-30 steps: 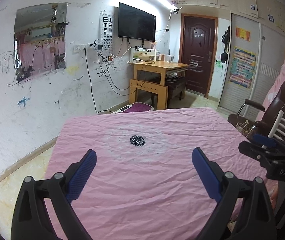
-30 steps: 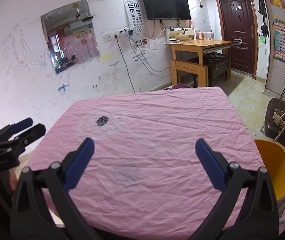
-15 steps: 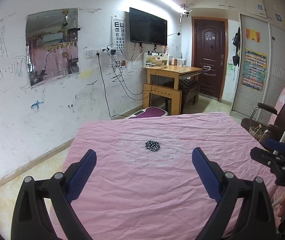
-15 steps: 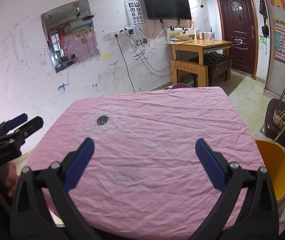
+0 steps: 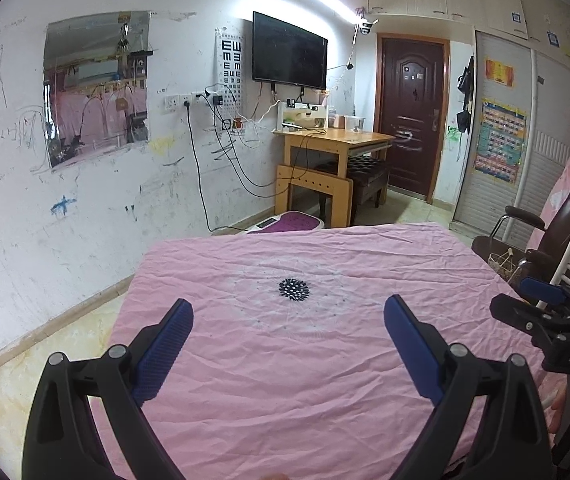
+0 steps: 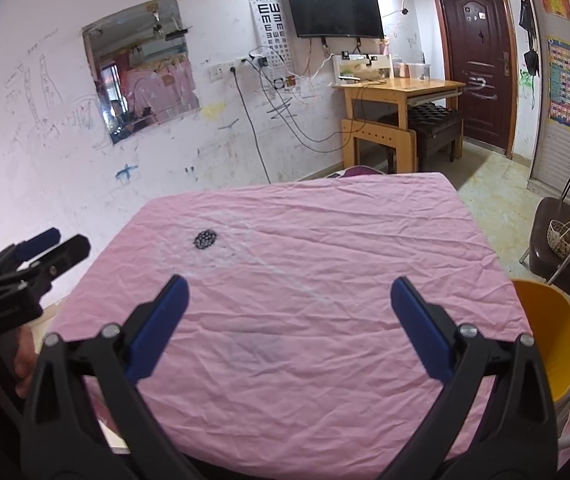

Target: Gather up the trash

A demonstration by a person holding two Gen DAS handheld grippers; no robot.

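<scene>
scribbled white wall (image 5: 13, 208) behind, with mirror (image 5: 97, 88), eye chart (image 5: 231, 66), tv (image 5: 289, 54) and dangling cables. brown door (image 5: 411, 116) at the back, wooden desk (image 5: 337, 140) beside it. table (image 5: 285, 360) up front under a wrinkled pink cloth, dark dotted print (image 5: 293, 289) near its middle. no trash visible on the cloth in either view; can't tell where it is. left gripper (image 5: 288, 316): jaws wide, blue pads (image 5: 163, 354) spread over the near half of the table, nothing between them. right gripper (image 6: 289, 296): jaws wide too, empty, over the cloth. each gripper shows at the edge of the other's view, well apart from it. yellow bin (image 6: 545, 340) sits just off the table's right edge. dark chair (image 6: 565, 236) beyond it with a small wire basket (image 6: 563, 234) on the seat.
</scene>
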